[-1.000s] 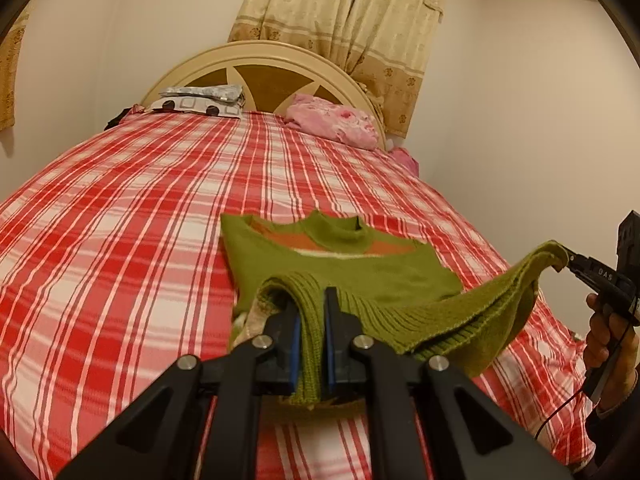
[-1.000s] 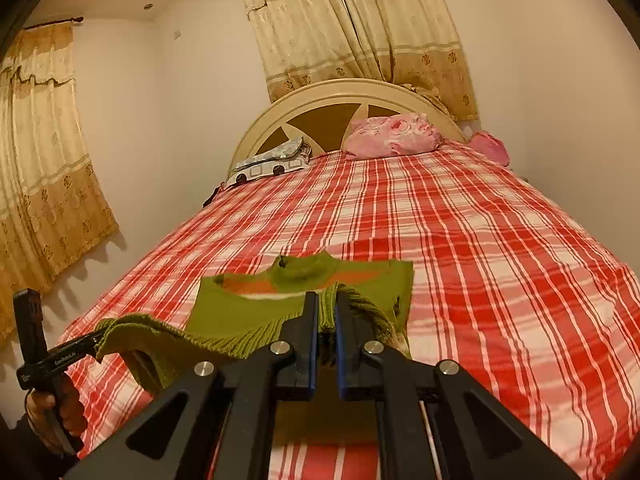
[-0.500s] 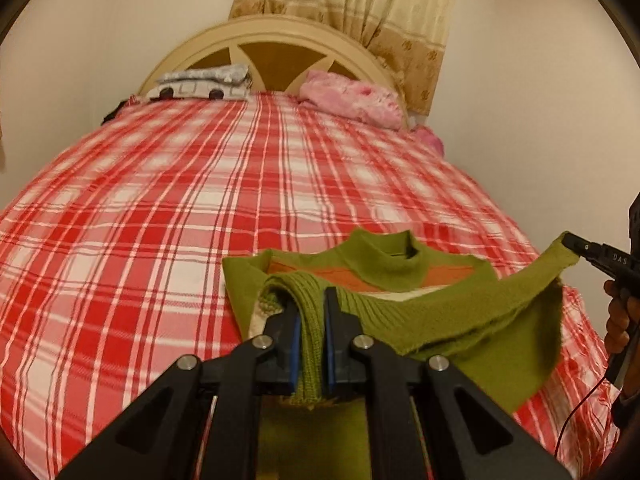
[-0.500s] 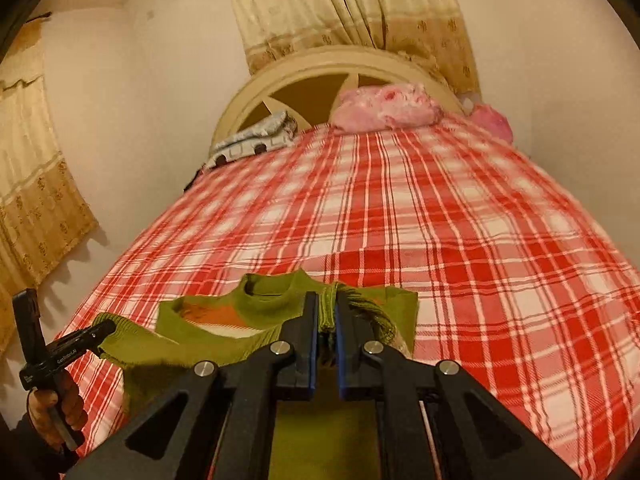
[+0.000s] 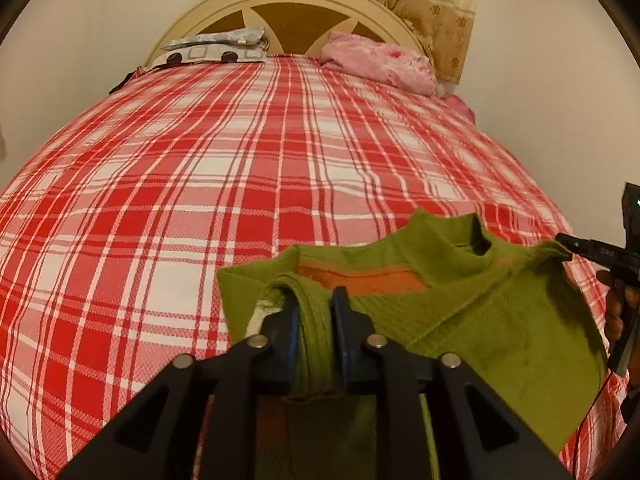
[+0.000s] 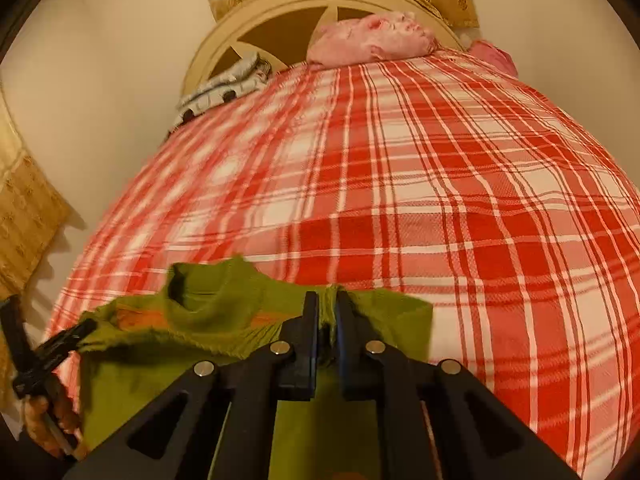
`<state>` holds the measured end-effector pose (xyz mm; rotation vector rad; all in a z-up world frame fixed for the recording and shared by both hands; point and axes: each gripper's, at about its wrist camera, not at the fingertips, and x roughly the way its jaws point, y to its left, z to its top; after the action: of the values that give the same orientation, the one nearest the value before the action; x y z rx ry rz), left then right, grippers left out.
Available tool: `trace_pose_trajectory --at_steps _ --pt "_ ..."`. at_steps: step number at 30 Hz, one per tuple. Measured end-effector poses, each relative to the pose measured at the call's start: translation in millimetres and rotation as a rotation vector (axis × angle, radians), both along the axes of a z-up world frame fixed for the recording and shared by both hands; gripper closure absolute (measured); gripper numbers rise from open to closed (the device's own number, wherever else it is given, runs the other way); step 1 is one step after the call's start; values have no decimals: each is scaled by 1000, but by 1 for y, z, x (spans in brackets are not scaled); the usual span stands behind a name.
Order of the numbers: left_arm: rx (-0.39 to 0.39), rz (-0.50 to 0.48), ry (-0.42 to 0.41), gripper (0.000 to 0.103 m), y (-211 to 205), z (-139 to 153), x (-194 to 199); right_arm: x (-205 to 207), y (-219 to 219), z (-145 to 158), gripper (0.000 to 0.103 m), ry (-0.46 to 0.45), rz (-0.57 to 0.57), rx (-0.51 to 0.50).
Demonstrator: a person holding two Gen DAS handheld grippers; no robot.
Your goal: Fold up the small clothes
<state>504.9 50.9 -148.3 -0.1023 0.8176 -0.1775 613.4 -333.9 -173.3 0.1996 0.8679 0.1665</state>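
A green knitted sweater (image 5: 500,320) with an orange chest stripe lies on the red plaid bed (image 5: 200,200), collar (image 5: 460,240) towards the headboard. Its ribbed hem is folded up over the chest, just short of the collar. My left gripper (image 5: 315,304) holds the hem's left corner; its jaws are opening, and the rib still fills the gap between them. My right gripper (image 6: 327,300) pinches the hem's right corner, its jaws also starting to open. Each gripper shows in the other's view: the right gripper (image 5: 576,246) at the far right and the left gripper (image 6: 80,332) at the far left, both on the sweater (image 6: 208,308).
A cream headboard (image 5: 304,4) stands at the far end, with a pink pillow (image 5: 380,60) and a folded patterned cloth (image 5: 216,44) before it. Curtains hang behind. A wall runs close along the bed's right side (image 5: 560,120). A hand (image 5: 614,312) grips the right tool.
Both grippers moved forward and down, carrying the hem from mid-air onto the chest near the collar. The left jaws stand a little wider apart than before.
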Motion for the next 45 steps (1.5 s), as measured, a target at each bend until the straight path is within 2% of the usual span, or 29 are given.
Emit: trace_pose_trajectory --at_steps 1,2,3,4,5,7,11,14,19,22,28,30,32,35,38,41,45 --pt "6 4 -9 70 0 1 -3 4 2 -4 86 11 4 -28" --pt "19 17 -19 51 1 3 -6 6 3 -8 66 18 8 -48" --pt "43 39 -35 38 2 6 -10 4 3 -9 49 12 15 -44" --pt "61 51 -51 15 4 9 -14 1 2 -9 48 3 25 -35" --pt "74 61 -68 8 6 12 -16 -1 2 -10 48 7 24 -45" --pt "88 86 -103 9 15 21 -19 -5 0 -10 48 7 15 -56" --pt "62 101 -81 9 27 24 -28 -19 -12 -7 48 10 0 2" --pt "77 100 -54 9 29 16 -38 -36 -16 -3 48 12 -9 -4" --pt "50 110 1 10 31 -3 -54 -52 -11 -5 48 28 25 -22" --pt "113 98 1 10 20 -2 -49 -47 4 -3 48 38 91 -64" --pt "215 64 -11 9 9 1 -6 -33 24 -16 48 78 91 -80" --pt "268 88 -15 9 10 -4 10 -35 30 -27 48 97 95 -67" --pt "293 138 -22 9 19 -6 23 -39 37 -36 48 103 114 -104" --pt "291 216 -4 9 37 -12 35 -47 46 -43 48 72 145 -188" --pt "241 247 26 9 51 -17 31 -48 45 -45 47 60 142 -188" --pt "209 243 20 9 54 -11 9 -51 45 -47 46 36 140 -196" --pt "102 212 -23 9 56 10 -46 -68 42 -34 46 -6 127 -198"
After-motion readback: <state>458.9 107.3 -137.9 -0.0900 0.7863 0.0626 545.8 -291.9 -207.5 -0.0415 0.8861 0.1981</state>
